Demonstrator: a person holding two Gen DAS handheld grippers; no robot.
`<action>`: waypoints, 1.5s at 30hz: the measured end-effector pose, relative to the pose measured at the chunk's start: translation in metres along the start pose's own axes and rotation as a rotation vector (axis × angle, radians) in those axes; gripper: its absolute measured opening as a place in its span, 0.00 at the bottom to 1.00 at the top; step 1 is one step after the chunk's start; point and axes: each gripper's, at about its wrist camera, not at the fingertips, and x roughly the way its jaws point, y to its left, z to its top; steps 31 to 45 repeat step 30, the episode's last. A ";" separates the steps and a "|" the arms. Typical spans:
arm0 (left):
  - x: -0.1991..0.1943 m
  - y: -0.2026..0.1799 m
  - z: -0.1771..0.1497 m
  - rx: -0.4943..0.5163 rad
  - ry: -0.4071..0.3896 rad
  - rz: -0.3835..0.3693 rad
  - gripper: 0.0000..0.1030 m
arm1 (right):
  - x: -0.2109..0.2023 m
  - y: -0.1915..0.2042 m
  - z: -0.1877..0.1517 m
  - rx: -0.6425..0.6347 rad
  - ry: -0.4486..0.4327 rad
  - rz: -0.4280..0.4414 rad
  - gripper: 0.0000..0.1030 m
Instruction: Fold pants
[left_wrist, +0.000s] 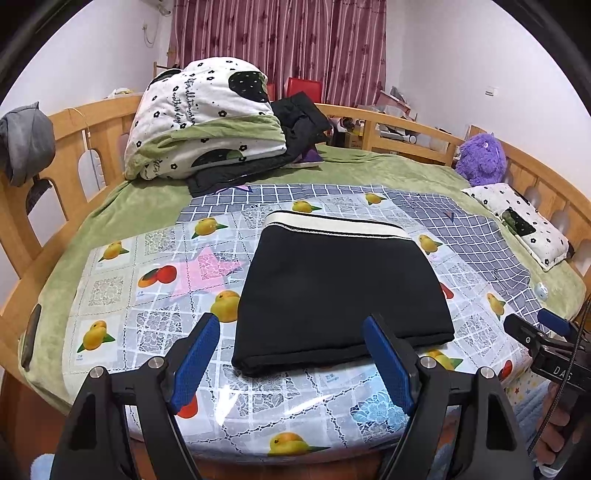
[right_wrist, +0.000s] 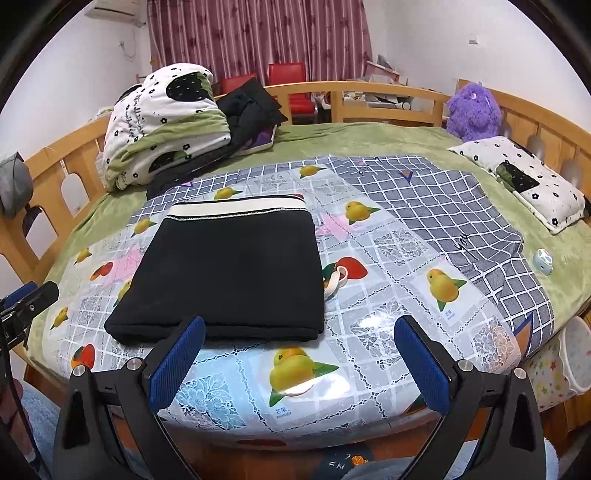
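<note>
Left wrist pants (left_wrist: 343, 291): lying folded, black, on fruit-print cover (left_wrist: 155, 295) over bed.
Left gripper (left_wrist: 291, 354): fingers standing wide, empty, hovering at pants' near edge.
Right wrist right gripper (right_wrist: 299, 354): fingers spreading wide, gripping nothing, just right of pants.

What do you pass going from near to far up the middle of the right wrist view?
Mango print at the cloth's near edge → folded black pants → their white waistband → green bedspread → wooden bed rail → red chairs → maroon curtain.

Black pants (left_wrist: 343, 291) cream waistband, fruit-print tablecloth (left_wrist: 147, 291), blue-padded tools
</note>
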 end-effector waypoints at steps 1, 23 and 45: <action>0.000 0.000 0.000 0.000 -0.001 0.000 0.77 | 0.000 0.000 0.000 -0.002 -0.002 0.000 0.98; -0.001 0.003 0.002 0.010 -0.013 0.019 0.77 | -0.001 0.001 0.001 0.004 0.004 -0.002 0.98; -0.002 0.001 0.001 0.028 -0.023 0.016 0.77 | 0.000 0.001 0.001 0.003 0.003 -0.001 0.98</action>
